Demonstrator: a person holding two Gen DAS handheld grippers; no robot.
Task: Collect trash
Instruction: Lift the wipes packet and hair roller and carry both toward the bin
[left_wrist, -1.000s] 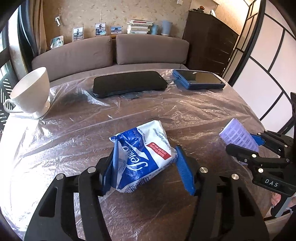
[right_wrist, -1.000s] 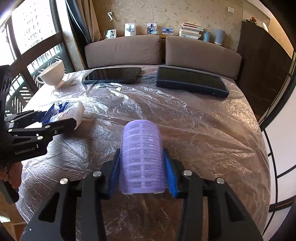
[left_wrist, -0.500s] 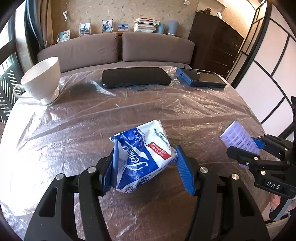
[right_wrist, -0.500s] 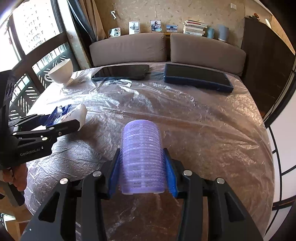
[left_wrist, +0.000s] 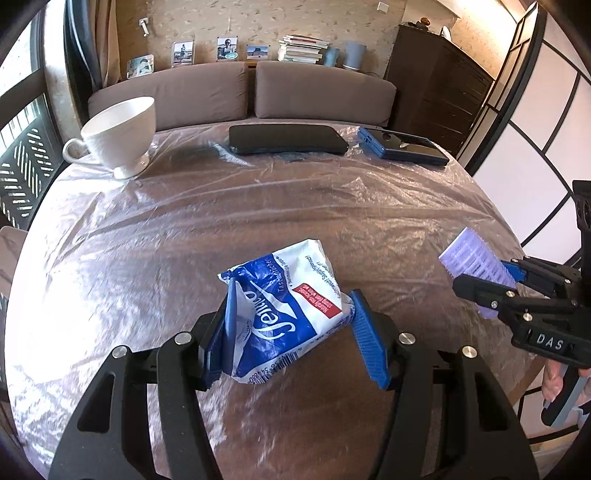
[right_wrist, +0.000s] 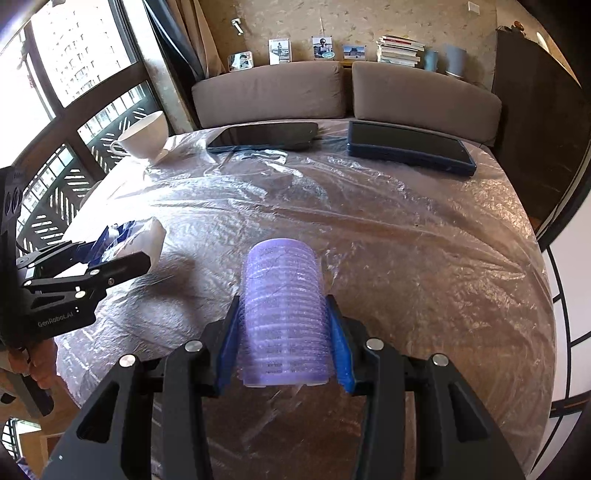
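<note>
My left gripper (left_wrist: 291, 332) is shut on a blue and white tissue packet (left_wrist: 284, 310) and holds it above the plastic-covered table (left_wrist: 221, 221). My right gripper (right_wrist: 282, 339) is shut on a purple hair roller (right_wrist: 282, 317), also held above the table. In the left wrist view the right gripper (left_wrist: 491, 280) shows at the right edge with the roller (left_wrist: 469, 258). In the right wrist view the left gripper (right_wrist: 110, 254) shows at the left with the packet (right_wrist: 144, 236).
A white cup (left_wrist: 118, 136) stands at the far left of the table. A black tablet (left_wrist: 288, 138) and a blue-cased tablet (left_wrist: 402, 147) lie along the far edge. A brown sofa (left_wrist: 240, 92) runs behind the table. A dark cabinet (left_wrist: 443, 74) stands at the back right.
Both grippers have drawn back and up from the table, each still holding its item. The cup and tablets look farther away and more of the table shows.
</note>
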